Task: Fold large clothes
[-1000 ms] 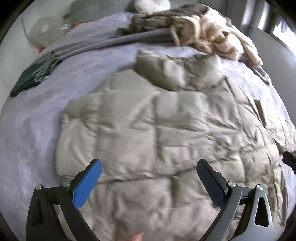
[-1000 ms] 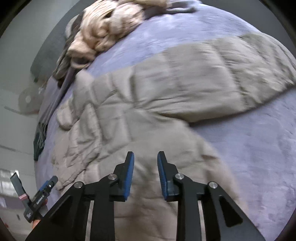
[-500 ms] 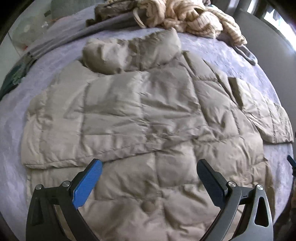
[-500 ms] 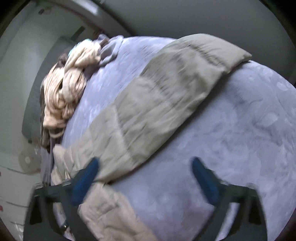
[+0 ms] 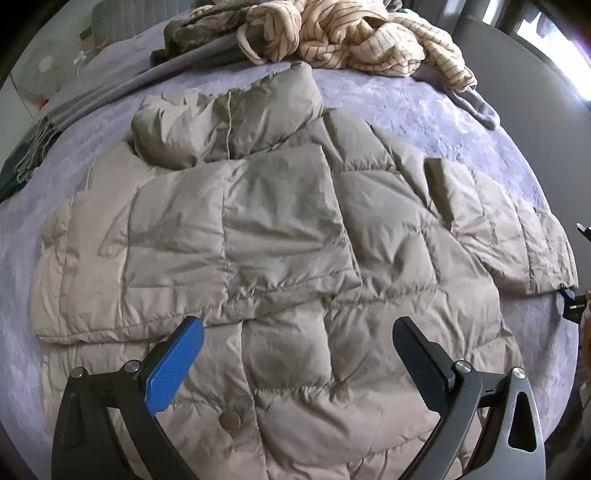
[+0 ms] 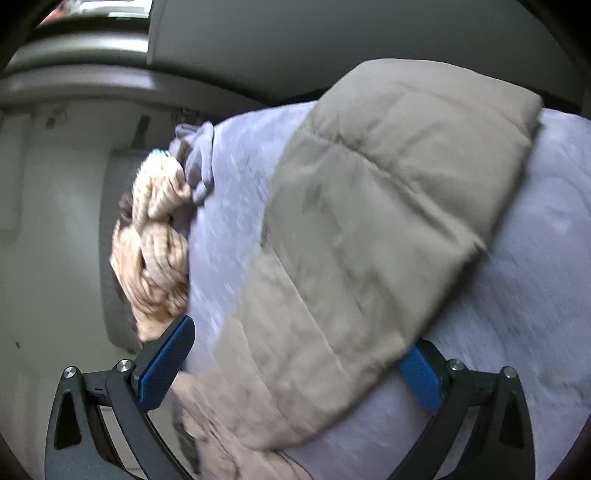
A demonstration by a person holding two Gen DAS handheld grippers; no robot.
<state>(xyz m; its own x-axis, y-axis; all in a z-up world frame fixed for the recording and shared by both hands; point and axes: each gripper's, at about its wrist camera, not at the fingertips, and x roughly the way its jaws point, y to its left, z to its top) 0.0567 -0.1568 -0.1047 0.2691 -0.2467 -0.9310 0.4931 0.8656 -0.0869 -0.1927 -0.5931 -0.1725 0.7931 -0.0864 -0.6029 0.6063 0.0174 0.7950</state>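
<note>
Puffer jacket [image 5: 295, 240] spread flat on bed [image 5: 424, 107], heap of clothes [image 5: 351, 33] behind it

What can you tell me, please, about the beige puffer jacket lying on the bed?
The puffer jacket is beige, quilted in puffy squares, of smooth matte fabric. It lies spread flat on the lavender bedspread, its hood bunched toward the pile of clothes. One sleeve is folded across the body; the other sleeve still stretches outward. A snap button shows near the hem. No hand-held gripper grips it.
</note>
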